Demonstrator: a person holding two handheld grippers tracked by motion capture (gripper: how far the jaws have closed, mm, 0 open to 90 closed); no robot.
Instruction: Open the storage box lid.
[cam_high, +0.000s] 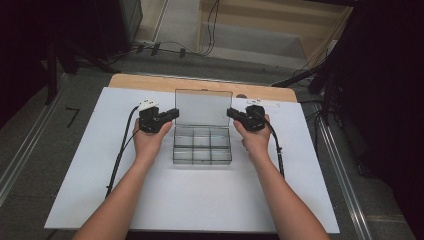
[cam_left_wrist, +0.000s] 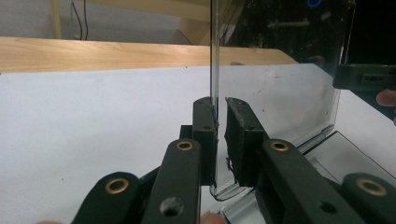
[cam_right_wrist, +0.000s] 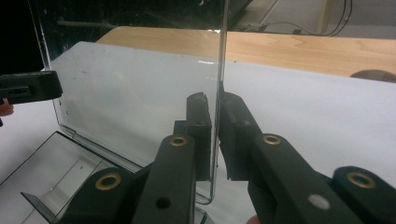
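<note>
A clear plastic compartment box sits in the middle of the white sheet, its several compartments looking empty. Its lid stands upright at the back. My left gripper is shut on the lid's left edge, and my right gripper is shut on its right edge. In the left gripper view the black pads flank the thin lid edge, and the other gripper shows through the pane. In the right gripper view the lid runs between the pads, and the box base lies at lower left.
The white sheet covers a wooden table whose far strip stays bare. A black cable trails from the left gripper and another from the right. Floor cables and dark stands lie beyond the table.
</note>
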